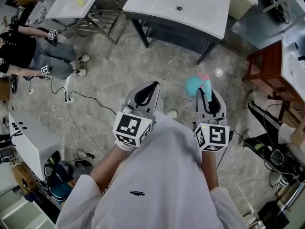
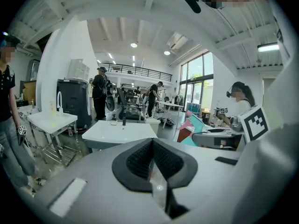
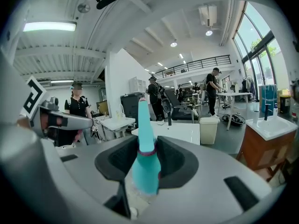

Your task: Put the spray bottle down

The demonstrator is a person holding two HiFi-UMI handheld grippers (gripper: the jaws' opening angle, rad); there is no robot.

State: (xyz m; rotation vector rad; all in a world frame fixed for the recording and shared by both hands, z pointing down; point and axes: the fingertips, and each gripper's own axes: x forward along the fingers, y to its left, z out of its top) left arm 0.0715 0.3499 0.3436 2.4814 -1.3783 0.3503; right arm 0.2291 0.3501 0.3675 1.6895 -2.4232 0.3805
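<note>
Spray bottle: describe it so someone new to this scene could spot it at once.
In the head view, start at the white rectangular washbasin top on dark legs. Just below it, over the grey marbled floor, the right gripper holds a teal plastic spray bottle between its fingers. It is the only teal-and-pink thing; the left gripper holds nothing.

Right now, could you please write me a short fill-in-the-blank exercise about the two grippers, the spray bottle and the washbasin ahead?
1. The spray bottle is clamped between the jaws of the ___ gripper.
2. The left gripper has its jaws together, and they hold ___.
3. The washbasin ahead of both grippers has a top that is ___ in colour.

Missing words: right; nothing; white.
</note>
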